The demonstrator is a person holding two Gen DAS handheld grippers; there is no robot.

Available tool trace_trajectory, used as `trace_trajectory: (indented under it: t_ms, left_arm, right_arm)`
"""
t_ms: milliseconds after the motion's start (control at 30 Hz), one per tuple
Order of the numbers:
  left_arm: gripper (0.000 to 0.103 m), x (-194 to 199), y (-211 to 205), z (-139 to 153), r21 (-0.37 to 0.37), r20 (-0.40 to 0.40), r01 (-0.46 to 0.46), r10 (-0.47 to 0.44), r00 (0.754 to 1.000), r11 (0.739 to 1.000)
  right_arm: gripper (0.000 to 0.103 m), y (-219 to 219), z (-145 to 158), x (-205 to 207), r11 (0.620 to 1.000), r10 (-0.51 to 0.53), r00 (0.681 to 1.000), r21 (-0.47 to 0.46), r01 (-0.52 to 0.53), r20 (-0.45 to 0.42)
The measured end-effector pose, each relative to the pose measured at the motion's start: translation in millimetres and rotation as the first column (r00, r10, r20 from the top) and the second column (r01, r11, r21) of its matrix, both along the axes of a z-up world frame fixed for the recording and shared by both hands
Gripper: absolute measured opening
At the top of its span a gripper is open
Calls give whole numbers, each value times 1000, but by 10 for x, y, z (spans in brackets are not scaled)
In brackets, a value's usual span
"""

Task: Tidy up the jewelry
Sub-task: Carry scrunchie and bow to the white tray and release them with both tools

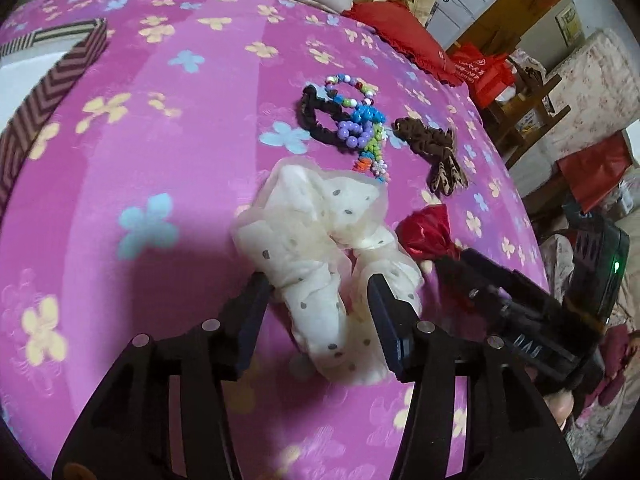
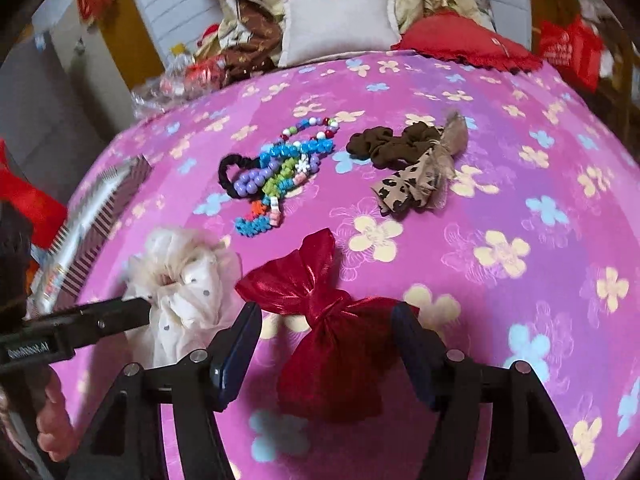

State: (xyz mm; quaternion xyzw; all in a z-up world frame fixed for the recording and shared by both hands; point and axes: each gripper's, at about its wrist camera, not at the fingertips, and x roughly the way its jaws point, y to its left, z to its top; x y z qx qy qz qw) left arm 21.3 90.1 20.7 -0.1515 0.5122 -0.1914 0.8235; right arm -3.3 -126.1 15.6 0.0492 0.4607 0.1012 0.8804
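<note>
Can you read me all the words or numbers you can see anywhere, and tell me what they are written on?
"GenRobot.AI", roughly, in blurry white letters on the side of the left hand-held gripper, seen from the right wrist camera.
White letters on the body of the right hand-held gripper: too blurred to read.
White print on the red bag at the far right: too small and blurred to read.
Nothing else readable.

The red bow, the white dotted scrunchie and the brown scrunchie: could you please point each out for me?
red bow (image 2: 338, 312): right wrist view, on its knot.
white dotted scrunchie (image 1: 316, 240): left wrist view, on its gathered fabric.
brown scrunchie (image 2: 384, 146): right wrist view, on its ruffled band.
</note>
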Motion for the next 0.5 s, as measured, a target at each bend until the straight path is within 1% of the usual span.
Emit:
trace_trajectory:
  t_ms: [67,100,133,167,200,233,300,367,433,500]
  left_arm:
    - [48,24,-54,5,25,9,-6,5,1000,1000]
    - [26,32,-79,3,41,9,-5,5,1000,999]
    - [10,48,-127,-28,59,-15,14,-13,1000,998]
    - [10,44,-145,-34,60,-13,22,-21,1000,998]
    - [10,31,-144,-23,70,-2,22,-22,1000,997]
    - [10,6,-160,7,92,15,29,-30,999,995]
    - [10,-61,-154,97,111,50,32,-38,998,993]
    - [10,-116,-118,198,118,85,26,-36,996,993]
    - [10,-188,-24,375,124,140,12,-30,990,992]
    - [10,-228,69,495,122,176,-2,-20,984,992]
  right_arm:
    - [64,29,-26,24,1000,5,1000,-21,-5,0]
    - [59,51,-26,28,999,6,1000,-34,-6,9]
    - [47,73,-26,41,999,7,1000,-43,-7,10]
    - [41,83,-22,49,999,4,1000,-54,-4,11]
    - [29,84,-16,65,999,4,1000,-49,-4,3]
    - [24,75,-9,71,999,4,1000,-35,-4,-5]
    - [22,47,35,62,1000,-8,1000,-13,7,-11]
    - [21,43,94,42,1000,-20,1000,-16,20,-5]
    - [17,49,180,9,1000,-26,1000,-16,26,2]
    - [16,85,299,-27,999,-30,999,-20,30,13]
